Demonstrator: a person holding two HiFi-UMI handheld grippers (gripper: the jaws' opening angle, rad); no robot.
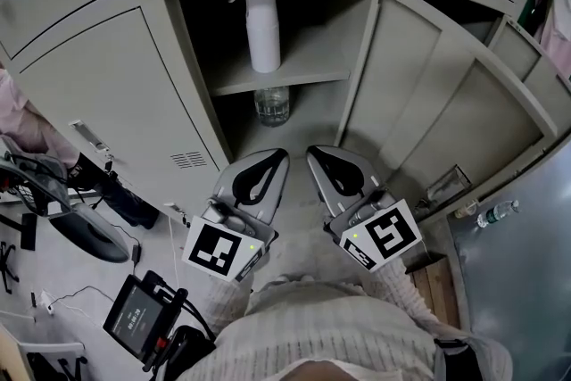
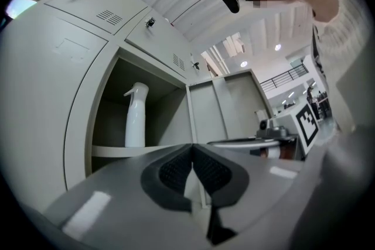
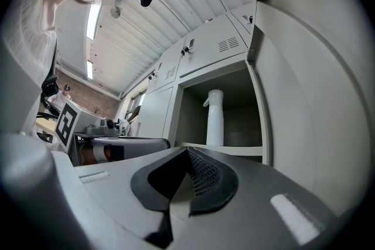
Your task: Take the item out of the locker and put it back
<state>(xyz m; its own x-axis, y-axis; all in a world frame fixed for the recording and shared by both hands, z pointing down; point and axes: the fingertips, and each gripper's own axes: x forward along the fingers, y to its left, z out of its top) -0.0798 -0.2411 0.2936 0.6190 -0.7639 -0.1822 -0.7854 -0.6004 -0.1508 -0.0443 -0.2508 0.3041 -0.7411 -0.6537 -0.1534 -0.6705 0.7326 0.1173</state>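
Open grey metal locker (image 1: 406, 76): tall white plastic spray bottle (image 1: 263, 27) upright on the upper shelf (image 1: 312, 62), small clear bottle (image 1: 272, 105) in the compartment underneath. Left gripper (image 1: 280, 154) and right gripper (image 1: 314, 153) both clenched, empty, side by side outside the locker, clear of both bottles.
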